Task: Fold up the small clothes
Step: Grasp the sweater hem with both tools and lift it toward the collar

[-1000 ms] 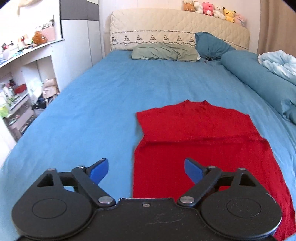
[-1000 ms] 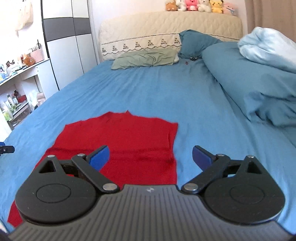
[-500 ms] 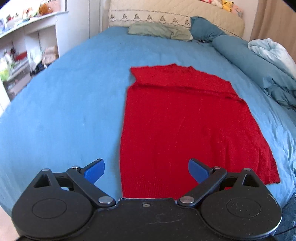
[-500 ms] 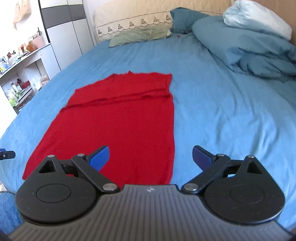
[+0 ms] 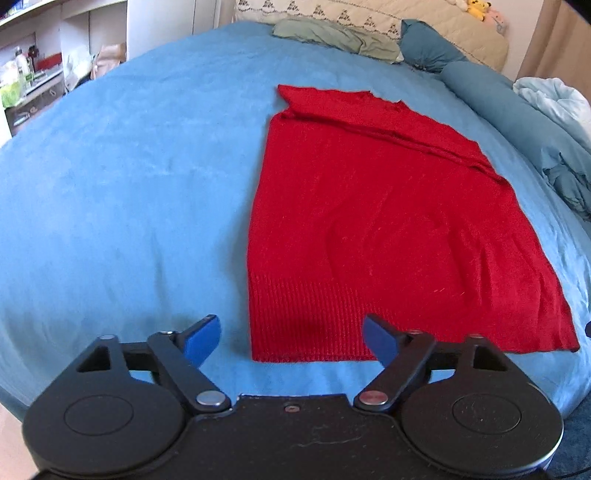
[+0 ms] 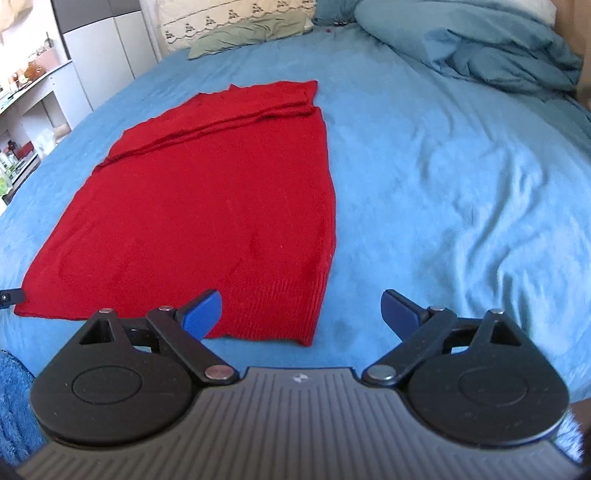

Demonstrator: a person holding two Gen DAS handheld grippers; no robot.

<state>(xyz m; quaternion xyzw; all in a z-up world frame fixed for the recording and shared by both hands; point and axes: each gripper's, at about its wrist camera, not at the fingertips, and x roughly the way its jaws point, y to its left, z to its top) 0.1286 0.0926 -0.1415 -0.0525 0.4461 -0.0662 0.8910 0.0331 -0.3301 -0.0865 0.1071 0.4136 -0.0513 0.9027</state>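
A red top lies flat on the blue bed, its ribbed hem toward the cameras and its far end already turned over in a narrow band, with a doubled edge running across it. From that, one judges an early fold is done and the main folds are left: the body is spread at full width and full length, with slight ripples near the hem

The left claw hovers over the hem's left corner, pointing down at it. Its jaws have just been closing a little yet stand wide, with the corner below and between them but no pad pressing on cloth. The right claw hangs over the hem's right corner in the right wrist view, jaws wide too, nothing gripped; the left blue pad overlaps the cloth in the picture, the right one sits over bare sheet. Whether either claw touches the fabric cannot be told

The likely step in hand is taking both hem corners to bring the hem up toward the folded far end. Pillows and a rumpled duvet lie well apart from the top
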